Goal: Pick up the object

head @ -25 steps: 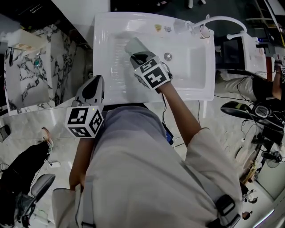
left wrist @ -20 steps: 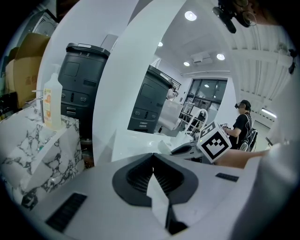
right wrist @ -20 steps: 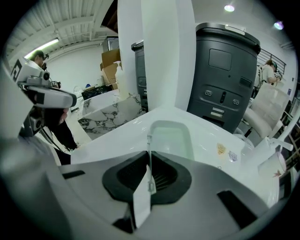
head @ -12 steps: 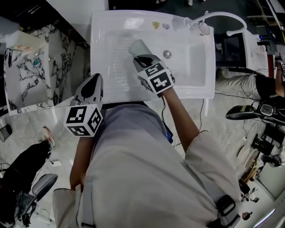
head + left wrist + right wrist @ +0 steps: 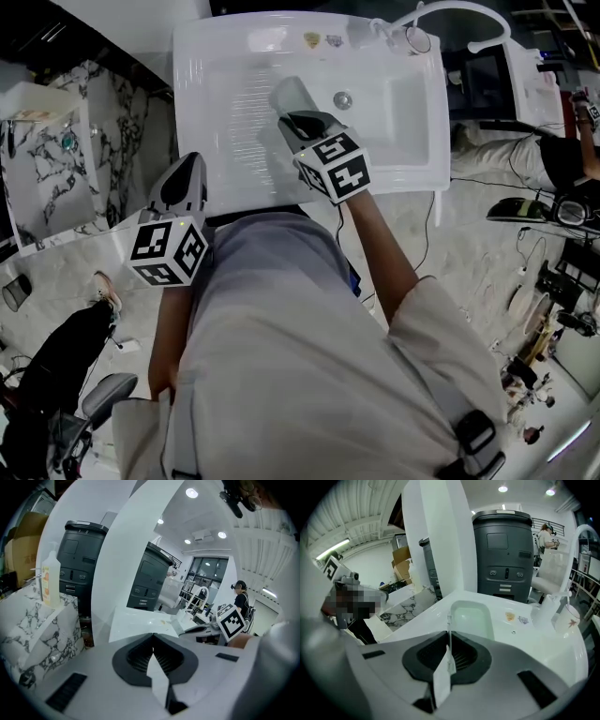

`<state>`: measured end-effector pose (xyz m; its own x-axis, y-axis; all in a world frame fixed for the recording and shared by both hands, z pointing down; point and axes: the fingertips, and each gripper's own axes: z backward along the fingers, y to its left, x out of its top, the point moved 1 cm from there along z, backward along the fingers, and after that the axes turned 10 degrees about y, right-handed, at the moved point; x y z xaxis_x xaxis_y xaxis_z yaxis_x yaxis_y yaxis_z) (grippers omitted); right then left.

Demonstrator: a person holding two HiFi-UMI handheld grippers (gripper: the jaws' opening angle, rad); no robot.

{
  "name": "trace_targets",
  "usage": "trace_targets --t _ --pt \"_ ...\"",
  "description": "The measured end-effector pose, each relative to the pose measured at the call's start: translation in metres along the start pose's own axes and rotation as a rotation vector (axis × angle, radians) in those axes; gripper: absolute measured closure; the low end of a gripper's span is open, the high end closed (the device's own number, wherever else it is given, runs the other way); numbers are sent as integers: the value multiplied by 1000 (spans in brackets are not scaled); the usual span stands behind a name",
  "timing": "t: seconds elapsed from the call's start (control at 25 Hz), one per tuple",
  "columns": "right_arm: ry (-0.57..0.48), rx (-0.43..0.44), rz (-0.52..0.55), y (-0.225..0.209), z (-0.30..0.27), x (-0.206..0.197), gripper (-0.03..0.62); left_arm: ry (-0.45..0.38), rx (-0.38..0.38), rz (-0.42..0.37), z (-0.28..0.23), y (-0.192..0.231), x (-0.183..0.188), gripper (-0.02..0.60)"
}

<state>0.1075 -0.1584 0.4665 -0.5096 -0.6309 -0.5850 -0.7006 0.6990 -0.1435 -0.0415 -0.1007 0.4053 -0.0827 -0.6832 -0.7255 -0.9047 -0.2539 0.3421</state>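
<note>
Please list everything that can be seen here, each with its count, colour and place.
pale green translucent plastic cup: one, pale green, above the sink's drainboard, held by the right tongs.
white moulded sink unit: one, white, before the person.
round metal drain: one, silver, in the basin.
curved white faucet: one, white, sink's far right corner.
clear drinking cup: one, colourless, beside the faucet.
marble-patterned block: one, white with dark veins, left of the sink.
left tongs: one, grey-white, shut and empty, near the sink's front edge.
right tongs: one, grey-white, shut on the cup's wall.
</note>
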Motion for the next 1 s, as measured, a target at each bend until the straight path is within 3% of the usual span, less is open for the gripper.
trace_targets --t 0.56,1.0 --pt "-91 -11 -61 4 42 2 562 -5 -27 18 0 -4 -3 575" --pt "-160 -21 -41 17 58 11 569 -44 -15 30 5 5 0 575"
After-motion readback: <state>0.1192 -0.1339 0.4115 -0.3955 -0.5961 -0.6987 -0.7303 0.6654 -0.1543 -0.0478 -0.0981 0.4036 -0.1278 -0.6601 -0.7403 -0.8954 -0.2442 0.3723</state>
